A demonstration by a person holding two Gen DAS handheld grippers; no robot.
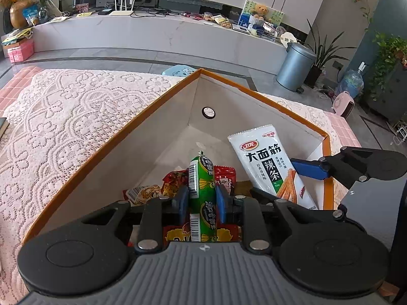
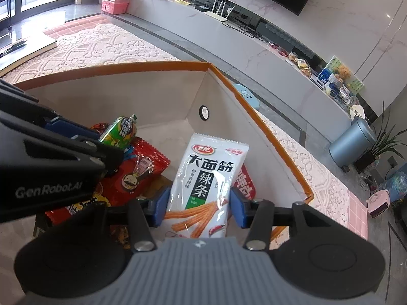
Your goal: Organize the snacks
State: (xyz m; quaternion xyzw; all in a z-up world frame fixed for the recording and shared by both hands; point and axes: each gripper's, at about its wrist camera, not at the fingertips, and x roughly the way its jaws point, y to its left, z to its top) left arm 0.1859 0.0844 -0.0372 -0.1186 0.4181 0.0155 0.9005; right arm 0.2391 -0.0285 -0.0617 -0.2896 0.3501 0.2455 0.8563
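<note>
An orange-rimmed box (image 1: pixel 142 117) (image 2: pixel 274 139) with white walls stands on the lace-covered table. My left gripper (image 1: pixel 202 200) is down inside it, shut on a green sausage stick (image 1: pixel 202 190) that stands lengthwise between the blue pads; its tip (image 2: pixel 122 127) shows in the right wrist view. My right gripper (image 2: pixel 199 203) is shut on a white spicy-strip packet (image 2: pixel 206 178) (image 1: pixel 267 162), with the pads pressing on its two long edges, over the box's right side. Red snack packets (image 2: pixel 142 172) (image 1: pixel 223 175) lie on the box floor under both.
A pink lace cloth (image 1: pixel 76 117) covers the table around the box. A book with a pen (image 2: pixel 25 48) lies at the table's far left. On the floor beyond are a blue stool (image 1: pixel 180 71), a grey bin (image 1: pixel 295 66) and a long white TV bench (image 1: pixel 152 30).
</note>
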